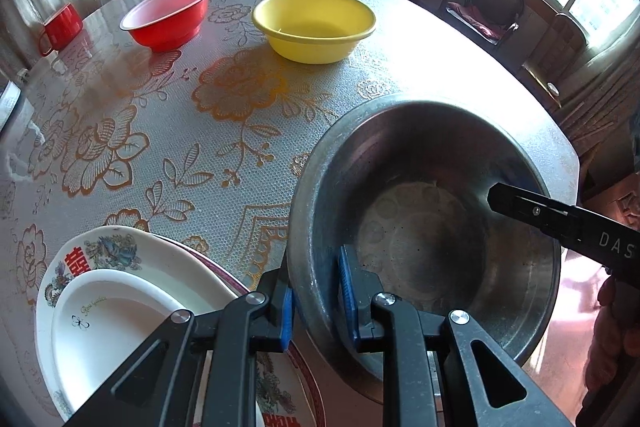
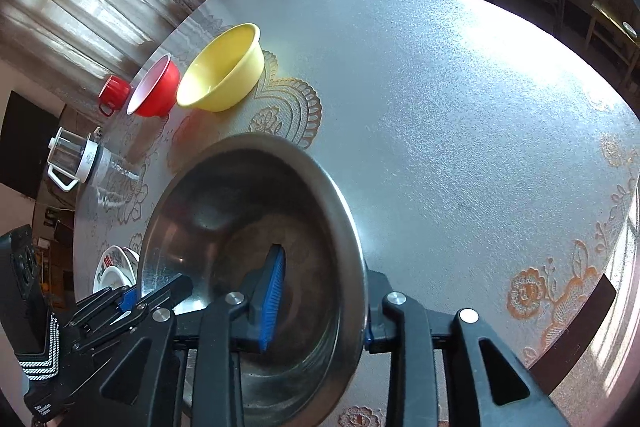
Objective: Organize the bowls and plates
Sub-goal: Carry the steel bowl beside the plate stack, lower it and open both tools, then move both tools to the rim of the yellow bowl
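A steel bowl (image 1: pixel 420 227) is at the near right of the table. My left gripper (image 1: pixel 316 301) is shut on its left rim, one blue pad inside the wall and one outside. My right gripper (image 2: pixel 320 303) straddles the opposite rim of the steel bowl (image 2: pixel 240 211); its inner pad (image 2: pixel 272 291) stands off the wall, so it is open. A stack of plates (image 1: pixel 120 307), white on top of decorated ones, lies left of the steel bowl. Farther back sit a yellow bowl (image 1: pixel 314 25) and a red bowl (image 1: pixel 168 15).
A red mug (image 1: pixel 60 27) stands at the far left edge of the table, and a glass jug (image 2: pixel 76 159) with a white handle at the left edge. A chair (image 1: pixel 484 7) stands beyond the table near the windows. The flowered tablecloth (image 2: pixel 460 107) is bare on the right side.
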Tool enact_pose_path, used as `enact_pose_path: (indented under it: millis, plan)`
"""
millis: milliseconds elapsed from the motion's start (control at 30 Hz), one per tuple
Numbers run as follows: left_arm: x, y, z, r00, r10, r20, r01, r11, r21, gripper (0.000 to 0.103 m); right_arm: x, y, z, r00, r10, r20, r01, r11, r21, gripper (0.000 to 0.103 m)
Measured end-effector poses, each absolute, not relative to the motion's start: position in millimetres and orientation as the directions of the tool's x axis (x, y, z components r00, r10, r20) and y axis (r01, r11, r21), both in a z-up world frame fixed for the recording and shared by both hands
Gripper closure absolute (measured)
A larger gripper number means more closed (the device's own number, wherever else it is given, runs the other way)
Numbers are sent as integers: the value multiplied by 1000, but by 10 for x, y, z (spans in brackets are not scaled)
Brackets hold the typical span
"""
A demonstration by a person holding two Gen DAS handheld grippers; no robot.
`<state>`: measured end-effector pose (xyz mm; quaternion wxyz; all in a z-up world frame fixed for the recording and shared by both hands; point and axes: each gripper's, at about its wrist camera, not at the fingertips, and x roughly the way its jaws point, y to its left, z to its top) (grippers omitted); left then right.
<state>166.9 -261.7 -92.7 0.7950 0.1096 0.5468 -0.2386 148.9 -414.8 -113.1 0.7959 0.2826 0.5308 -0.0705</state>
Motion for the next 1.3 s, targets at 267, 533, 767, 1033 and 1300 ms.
enact_pose_path:
  millis: [267,533,767,1033,1300]
  plan:
    - [1844,-2605,-914,279,-264,-923,473,875,-107,83,1699,-4187,-1125,446,135,-885,372,871,320,87]
    - [1952,-2431,-563,339,-337,-879,434,884,-172,37,1589,-4339,-965,486,159,-859,416,823,387,69]
    - [2136,-2174,-238,429,-346,-834,361,912,-192,25,1542,-4419,-737,523,126,-843,413,828,380,66]
    - [2172,-2112,-323,489,-171,-855,315,949,-10,19,1667,-4471,-747,492,125,-862,405,843,354,65]
    - [2135,-2141,-372,472,-163,-866,321,947,-4,18,1814,-4384,-751,477,138,-868,374,862,342,65]
